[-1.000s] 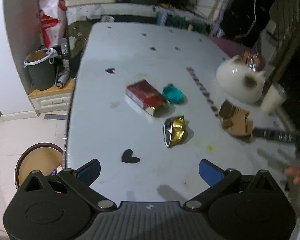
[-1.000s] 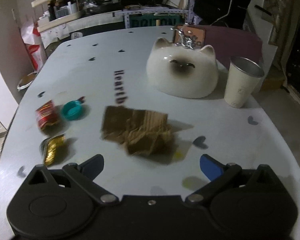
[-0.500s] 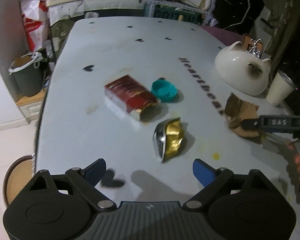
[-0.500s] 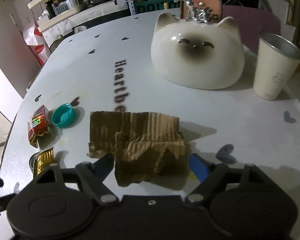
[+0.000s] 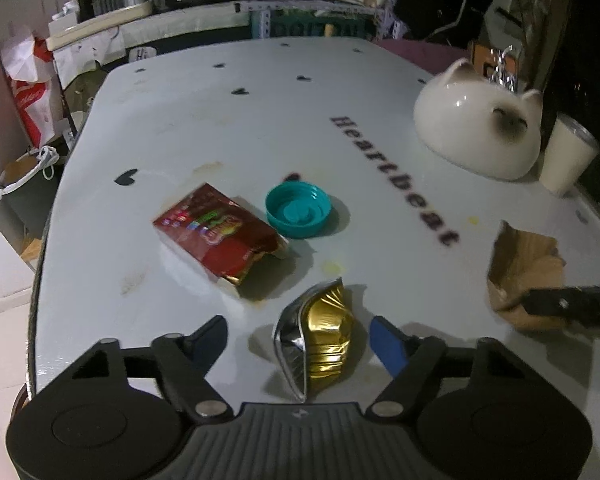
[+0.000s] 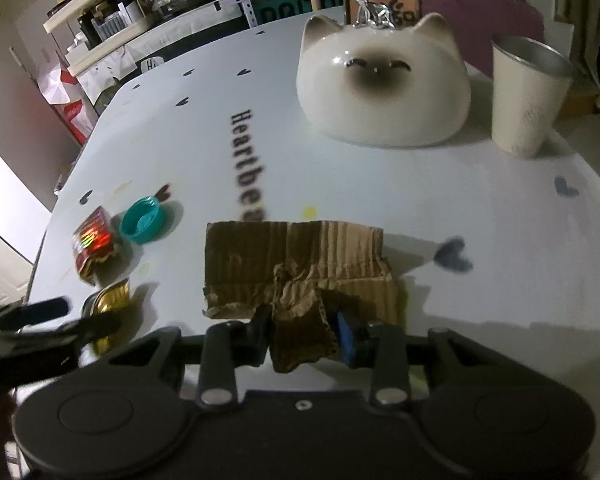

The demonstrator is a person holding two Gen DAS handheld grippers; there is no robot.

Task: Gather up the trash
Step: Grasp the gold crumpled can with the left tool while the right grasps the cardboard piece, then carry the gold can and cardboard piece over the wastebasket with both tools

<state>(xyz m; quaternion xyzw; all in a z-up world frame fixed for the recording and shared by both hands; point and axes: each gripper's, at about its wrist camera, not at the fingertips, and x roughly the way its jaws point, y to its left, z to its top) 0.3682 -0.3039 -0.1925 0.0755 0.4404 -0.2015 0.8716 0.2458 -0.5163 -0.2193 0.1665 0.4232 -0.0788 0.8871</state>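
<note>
A crushed gold can (image 5: pixel 324 344) lies on the white table (image 5: pixel 220 120) between the fingers of my left gripper (image 5: pixel 296 342). Its jaws are closing, and gaps still show on both sides of the can. Beyond it lie a red snack wrapper (image 5: pixel 220 236) and a teal bottle cap (image 5: pixel 298 210). In the right wrist view, a torn piece of brown cardboard (image 6: pixel 296 264) lies just ahead. My right gripper (image 6: pixel 302 336) is closing on its raised front flap, with both pads against it. The can (image 6: pixel 108 300), wrapper (image 6: pixel 94 242) and cap (image 6: pixel 142 220) are at the left there.
A white cat-shaped ceramic dome (image 6: pixel 380 80) and a cream metal-lined cup (image 6: pixel 528 96) stand at the far right of the table. A bin with a bag (image 5: pixel 24 184) sits on the floor to the left. Cluttered shelves line the back wall.
My left gripper came forward and down until the gold can sat between its narrowing fingers. My right gripper dropped onto the cardboard and its jaws closed in on the front flap.
</note>
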